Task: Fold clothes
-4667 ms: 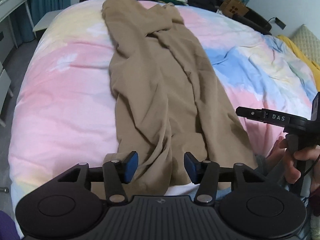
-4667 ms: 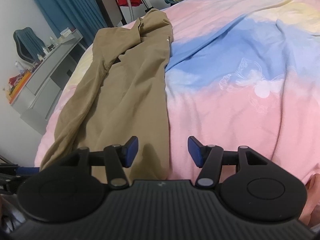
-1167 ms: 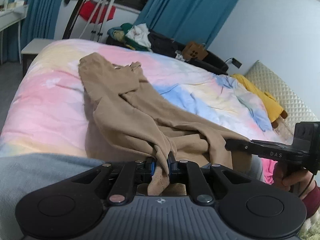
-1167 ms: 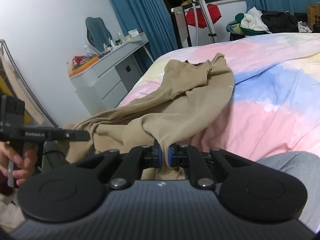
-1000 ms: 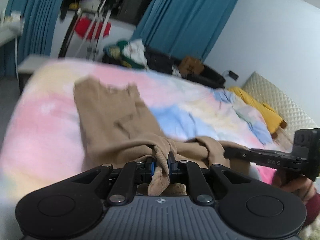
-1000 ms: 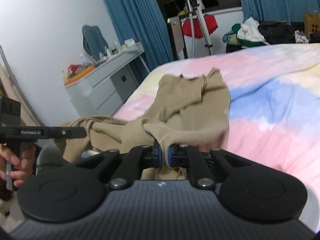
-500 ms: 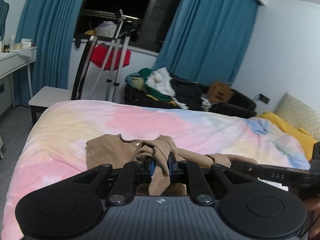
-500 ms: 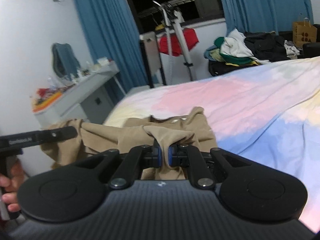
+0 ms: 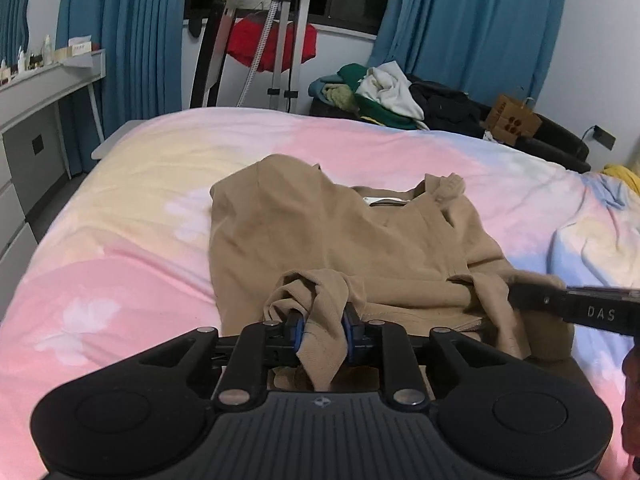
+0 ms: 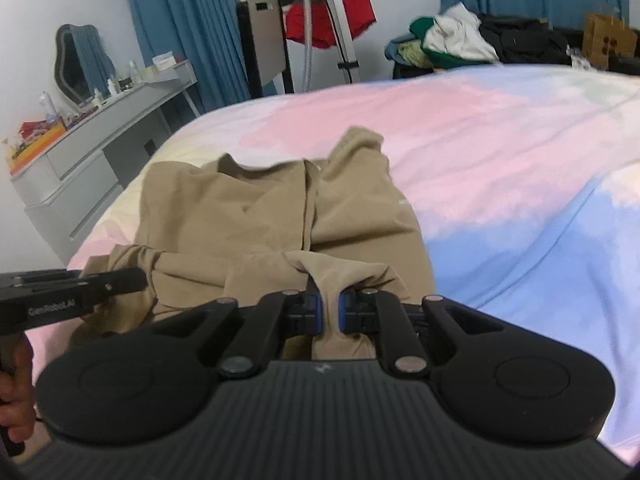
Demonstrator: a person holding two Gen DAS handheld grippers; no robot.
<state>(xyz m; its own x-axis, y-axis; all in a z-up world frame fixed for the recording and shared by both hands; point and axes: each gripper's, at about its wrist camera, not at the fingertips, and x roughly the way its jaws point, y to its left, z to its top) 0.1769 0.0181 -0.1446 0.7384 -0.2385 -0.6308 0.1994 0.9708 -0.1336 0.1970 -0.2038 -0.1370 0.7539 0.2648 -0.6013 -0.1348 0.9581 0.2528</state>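
Tan trousers (image 9: 320, 232) lie on the pastel bedspread (image 9: 120, 240), folded back over themselves with the waist at the far end. My left gripper (image 9: 323, 330) has a bunched leg end between its blue pads; its jaws are opening, and the cloth still fills the gap. My right gripper (image 10: 330, 312) is shut on the other leg end of the trousers (image 10: 240, 216). Both held ends hang low over the lower half of the garment. Each view shows the other tool at its edge: the right gripper (image 9: 560, 304) and the left gripper (image 10: 80, 288).
A grey desk with drawers (image 10: 100, 132) stands left of the bed (image 10: 500, 160). Behind the bed are a drying rack with a red garment (image 9: 272, 44), a pile of clothes (image 9: 384, 92) on a dark sofa and a paper bag (image 9: 516, 120). A person's hand (image 10: 16, 400) holds the left tool.
Both grippers have carried the leg ends forward over the bed and down, folding the trousers towards the waist. The gap between the left pads has widened a little.
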